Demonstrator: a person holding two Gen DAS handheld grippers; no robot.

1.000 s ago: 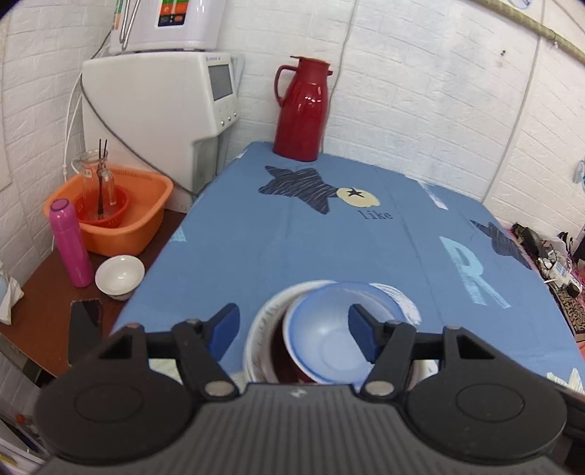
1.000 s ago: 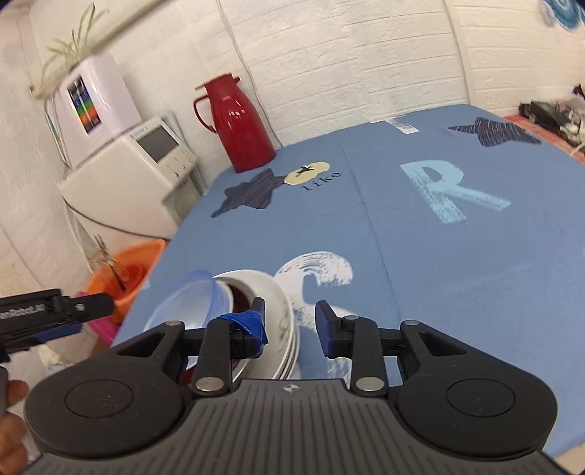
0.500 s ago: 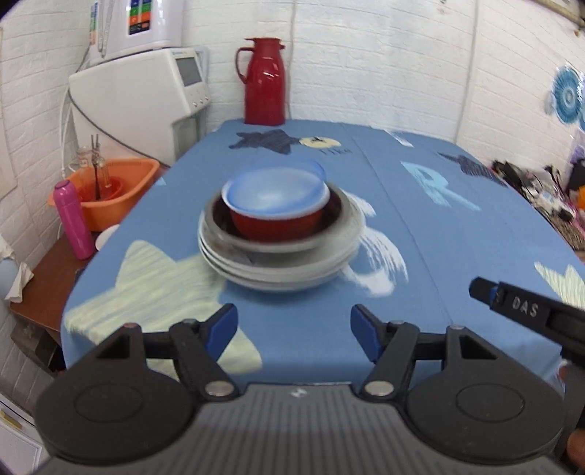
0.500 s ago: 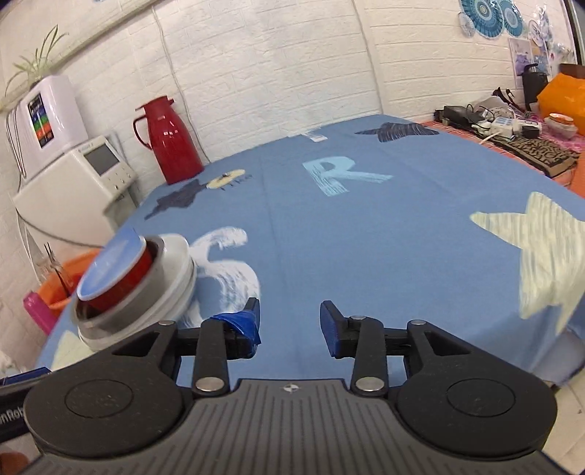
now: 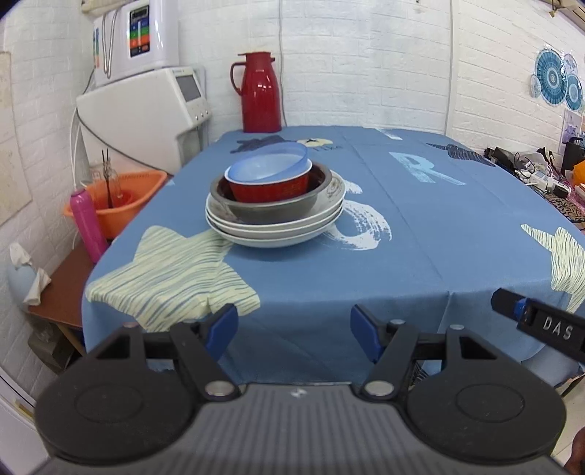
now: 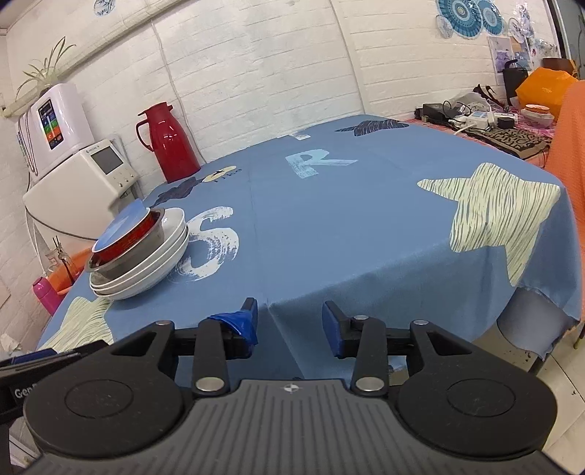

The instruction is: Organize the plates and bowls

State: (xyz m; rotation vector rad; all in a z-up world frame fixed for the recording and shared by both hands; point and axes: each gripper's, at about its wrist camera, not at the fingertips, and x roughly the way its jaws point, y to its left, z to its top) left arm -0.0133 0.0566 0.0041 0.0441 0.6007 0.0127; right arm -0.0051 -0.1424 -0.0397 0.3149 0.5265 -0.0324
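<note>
The stack of plates and bowls [image 5: 275,204] is sitting on the counter [image 5: 402,255], in front of the red jug [image 5: 260,93]. The left gripper [image 5: 292,329] is facing it squarely, open and empty; the right gripper [image 6: 290,325], also open and empty, is seeing it off to its left.

A lived-in home dining or kitchen corner is shown. White brick-pattern walls [image 5: 365,65] are seen around a table covered by a blue printed tablecloth [image 5: 384,255]. A red thermos jug [image 5: 260,93] is set against the wall, a white countertop appliance [image 5: 146,109] beside it, an orange wash basin [image 5: 120,197] on a low side table, and paper fans [image 6: 464,14] pinned up.
</note>
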